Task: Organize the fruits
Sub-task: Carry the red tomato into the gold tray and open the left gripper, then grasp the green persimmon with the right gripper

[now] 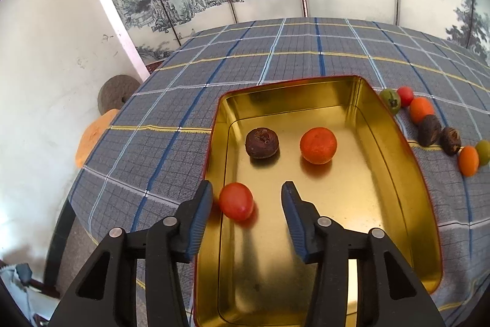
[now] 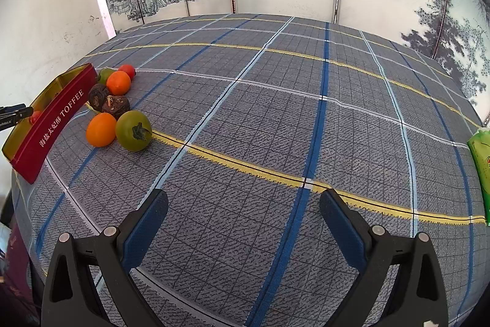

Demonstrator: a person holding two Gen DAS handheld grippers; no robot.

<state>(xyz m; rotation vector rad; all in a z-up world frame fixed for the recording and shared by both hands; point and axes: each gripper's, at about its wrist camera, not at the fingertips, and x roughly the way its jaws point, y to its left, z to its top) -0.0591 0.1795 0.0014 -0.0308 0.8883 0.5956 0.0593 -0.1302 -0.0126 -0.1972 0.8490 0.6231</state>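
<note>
Small glossy red oval tomato point(image 1: 236, 201) lying in a gold-lined rectangular metal tin point(image 1: 395, 173).
Left gripper point(image 1: 247, 198) parted around it, not pressing; right gripper point(image 2: 244, 206) spread wide, empty.

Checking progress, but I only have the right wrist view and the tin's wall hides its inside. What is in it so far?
Observer: Three fruits lie in the tin: a red tomato, a brown fruit and an orange fruit.
Operator: Is the left gripper holding one?
Observer: No. The left gripper is open. The red tomato lies loose between its fingers, and neither pad presses on it.
</note>
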